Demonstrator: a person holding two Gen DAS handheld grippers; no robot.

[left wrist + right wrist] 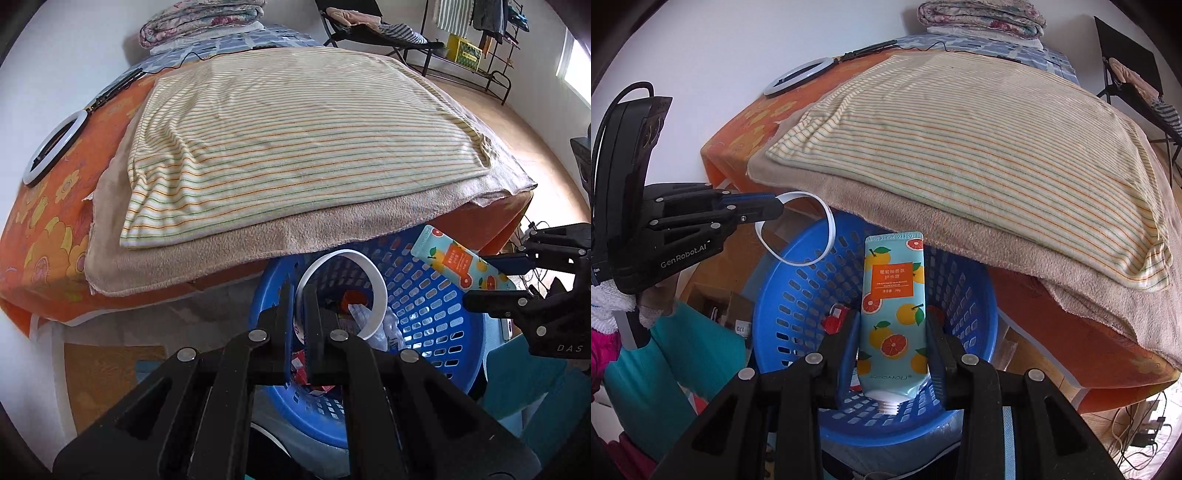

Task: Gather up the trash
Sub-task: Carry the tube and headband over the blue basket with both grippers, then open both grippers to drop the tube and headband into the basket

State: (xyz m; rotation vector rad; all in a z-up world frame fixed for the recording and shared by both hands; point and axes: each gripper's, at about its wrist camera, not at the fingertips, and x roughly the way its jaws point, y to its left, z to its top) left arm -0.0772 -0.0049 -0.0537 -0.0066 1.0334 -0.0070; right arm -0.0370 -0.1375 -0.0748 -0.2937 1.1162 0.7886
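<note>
Both claws hang over the blue basket [798, 295], the left claw [295, 295] pinching a white ring [373, 280], maybe tape, and the right claw [892, 325] squeezing a fruit-printed tube [892, 306], so let go gently, well inside the rim.

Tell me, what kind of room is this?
Most likely a lived-in bedroom. Folded quilts are stacked at the far end of a bed-like surface under a flowered orange sheet, with a striped blanket spread over it. A clothes rack stands by the far wall.

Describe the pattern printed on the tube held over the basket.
Oranges and grapefruit slices on pale blue, with an orange label; the tube shows best in the right wrist view.
</note>
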